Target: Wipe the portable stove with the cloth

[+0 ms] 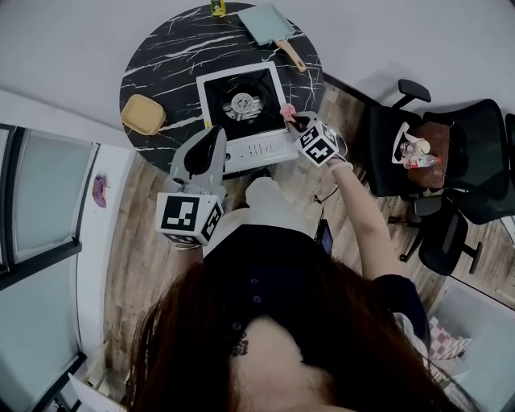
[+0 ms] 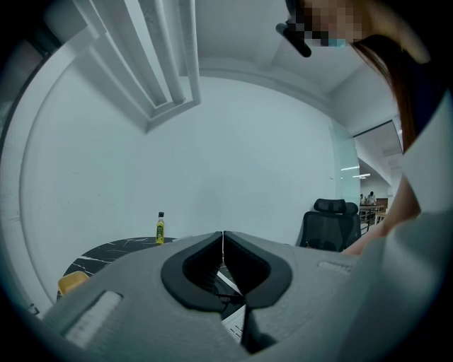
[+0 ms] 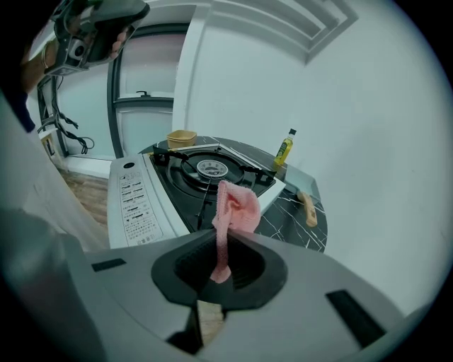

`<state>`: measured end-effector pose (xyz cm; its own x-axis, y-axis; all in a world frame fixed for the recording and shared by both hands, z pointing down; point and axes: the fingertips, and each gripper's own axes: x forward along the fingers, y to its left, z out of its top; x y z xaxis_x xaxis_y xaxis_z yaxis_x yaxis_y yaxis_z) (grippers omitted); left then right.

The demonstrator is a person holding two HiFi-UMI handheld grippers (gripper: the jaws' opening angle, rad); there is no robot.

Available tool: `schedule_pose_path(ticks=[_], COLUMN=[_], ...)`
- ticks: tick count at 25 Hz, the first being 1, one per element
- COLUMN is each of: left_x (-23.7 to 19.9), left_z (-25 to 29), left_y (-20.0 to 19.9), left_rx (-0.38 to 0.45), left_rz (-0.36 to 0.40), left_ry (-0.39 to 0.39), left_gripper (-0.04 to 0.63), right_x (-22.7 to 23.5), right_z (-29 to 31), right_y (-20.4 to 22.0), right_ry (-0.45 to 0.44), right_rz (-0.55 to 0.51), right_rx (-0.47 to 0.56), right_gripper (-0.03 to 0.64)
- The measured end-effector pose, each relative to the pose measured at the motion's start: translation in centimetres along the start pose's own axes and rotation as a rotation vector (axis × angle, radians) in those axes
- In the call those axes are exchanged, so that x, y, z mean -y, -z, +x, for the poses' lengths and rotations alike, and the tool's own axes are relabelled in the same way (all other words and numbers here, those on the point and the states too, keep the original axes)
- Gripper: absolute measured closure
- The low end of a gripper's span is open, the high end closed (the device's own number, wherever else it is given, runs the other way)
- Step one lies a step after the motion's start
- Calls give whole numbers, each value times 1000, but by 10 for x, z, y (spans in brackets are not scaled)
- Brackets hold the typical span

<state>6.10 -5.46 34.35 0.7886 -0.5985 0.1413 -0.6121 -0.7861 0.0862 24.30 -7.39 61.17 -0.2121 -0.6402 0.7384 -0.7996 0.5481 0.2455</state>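
A white portable stove [image 1: 245, 113] with a black burner top stands on the round black marble table [image 1: 161, 68]. In the right gripper view the stove [image 3: 141, 194] lies just ahead. My right gripper [image 1: 296, 122] hovers at the stove's front right corner, shut on a pink cloth [image 3: 233, 212] that sticks up between its jaws; the cloth [image 1: 287, 110] shows as a small pink patch from above. My left gripper [image 1: 205, 149] is held in front of the stove's left side, jaws closed together with nothing between them [image 2: 224, 237].
A yellow bowl [image 1: 143, 114] sits left of the stove, a pale green pan [image 1: 269, 26] with a wooden handle behind it, and a small yellow bottle [image 1: 218, 8] at the far edge. Black office chairs [image 1: 451, 161] stand to the right. The floor is wood.
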Motion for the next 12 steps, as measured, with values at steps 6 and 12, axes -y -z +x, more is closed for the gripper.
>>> schedule_pose_path(ticks=[6, 12], left_x=[7, 14], left_z=[-7, -13], left_y=[0, 1], left_rx=[3, 6], left_rz=[5, 9], left_ry=[15, 34], left_gripper=[580, 580], right_x=[-8, -13], right_z=[-6, -14], right_y=[5, 7], right_ry=[11, 29], right_rz=[15, 29], right_rx=[-8, -11], right_gripper=[584, 584])
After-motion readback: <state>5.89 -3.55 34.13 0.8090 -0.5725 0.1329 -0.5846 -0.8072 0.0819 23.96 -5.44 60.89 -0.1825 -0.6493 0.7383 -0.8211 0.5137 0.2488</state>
